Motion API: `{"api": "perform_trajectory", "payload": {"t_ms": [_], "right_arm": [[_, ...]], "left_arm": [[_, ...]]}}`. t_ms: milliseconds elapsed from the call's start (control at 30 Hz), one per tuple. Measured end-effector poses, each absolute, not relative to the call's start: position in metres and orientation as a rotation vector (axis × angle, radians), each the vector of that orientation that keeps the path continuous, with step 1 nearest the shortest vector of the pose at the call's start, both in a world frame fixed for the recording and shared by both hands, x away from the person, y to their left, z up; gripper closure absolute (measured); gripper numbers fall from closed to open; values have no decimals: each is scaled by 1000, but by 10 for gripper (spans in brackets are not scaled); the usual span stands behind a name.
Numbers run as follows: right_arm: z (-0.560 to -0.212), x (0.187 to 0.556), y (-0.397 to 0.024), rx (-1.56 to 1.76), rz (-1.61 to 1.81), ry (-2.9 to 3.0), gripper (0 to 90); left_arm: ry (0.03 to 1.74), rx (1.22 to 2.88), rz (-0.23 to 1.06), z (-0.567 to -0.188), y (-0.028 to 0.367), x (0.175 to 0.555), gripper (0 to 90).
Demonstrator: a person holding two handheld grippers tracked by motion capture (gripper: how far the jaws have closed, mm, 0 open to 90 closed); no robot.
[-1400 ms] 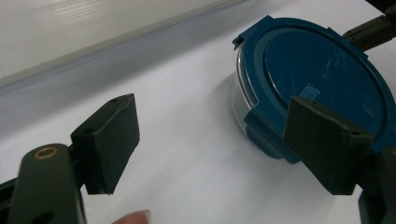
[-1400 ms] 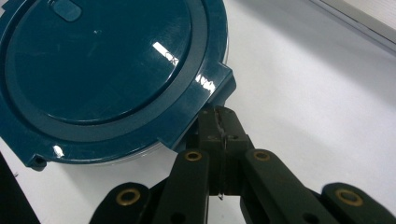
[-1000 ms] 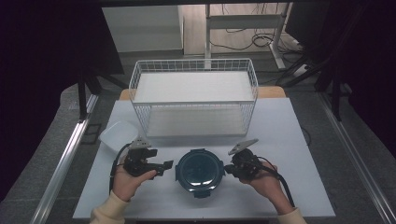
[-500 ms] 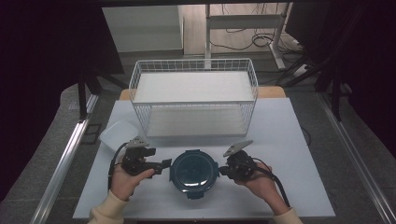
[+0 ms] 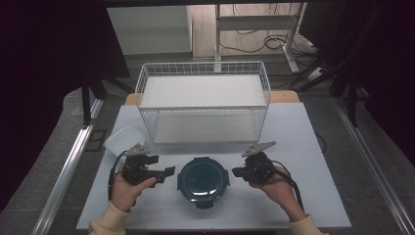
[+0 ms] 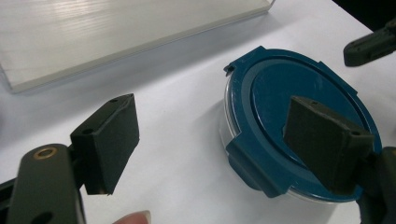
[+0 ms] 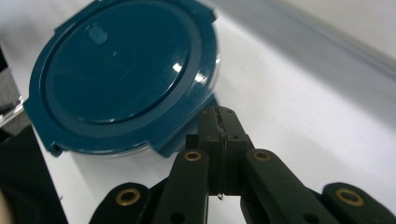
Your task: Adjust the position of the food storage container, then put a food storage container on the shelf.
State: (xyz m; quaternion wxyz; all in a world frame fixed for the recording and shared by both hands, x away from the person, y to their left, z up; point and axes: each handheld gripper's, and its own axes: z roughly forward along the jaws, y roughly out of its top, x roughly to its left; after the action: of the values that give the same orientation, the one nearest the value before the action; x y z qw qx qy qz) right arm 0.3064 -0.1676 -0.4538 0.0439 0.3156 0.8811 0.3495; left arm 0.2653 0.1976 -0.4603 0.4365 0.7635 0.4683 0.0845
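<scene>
Box (image 5: 203,178): blue lid on, near counter (image 5: 313,142) front edge, centre.
Left tongs (image 6: 210,140): wide, one pad over the lid, apparently not gripping.
Right tongs (image 7: 219,123): closed, empty, beside the box's clip.

Container's (image 7: 126,79) rim (top edge) cut off

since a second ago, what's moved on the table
The round container with the blue lid slid slightly toward the basket, and both hands went with it. The left gripper stays open, the right gripper shut at the lid's edge. The wire basket and white lid stayed put.
</scene>
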Motion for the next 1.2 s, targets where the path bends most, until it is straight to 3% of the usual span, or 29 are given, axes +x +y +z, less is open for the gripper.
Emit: {"api": "perform_trajectory", "payload": {"t_ms": [100,133,167,200,233,267,300,367,567,1200], "right_arm": [[-453,306,-169,974,1118,2670,810],[-452,305,-169,974,1131,2665,744],[-452,304,-171,984,1150,2640,605],[-452,304,-171,984,1150,2640,605],[-451,303,-173,1008,1188,2612,475],[-451,303,-173,1008,1188,2612,475],[-449,303,-175,1032,1217,2568,384],[-447,302,-177,1043,1225,2532,305],[-450,300,-184,1095,1256,2464,200],[-456,302,-187,1218,1324,2485,169]], "left_arm": [[1163,1886,209,-457,199,264,181],[1157,1886,207,-456,199,264,182],[1154,1885,208,-455,198,264,180],[1150,1885,208,-454,198,263,180],[1150,1882,206,-454,198,262,180],[1144,1881,205,-453,198,262,179],[1141,1881,205,-452,198,260,180],[1139,1883,206,-451,198,260,180],[1142,1878,211,-448,198,259,180],[1177,1838,182,-453,197,260,183]]}}
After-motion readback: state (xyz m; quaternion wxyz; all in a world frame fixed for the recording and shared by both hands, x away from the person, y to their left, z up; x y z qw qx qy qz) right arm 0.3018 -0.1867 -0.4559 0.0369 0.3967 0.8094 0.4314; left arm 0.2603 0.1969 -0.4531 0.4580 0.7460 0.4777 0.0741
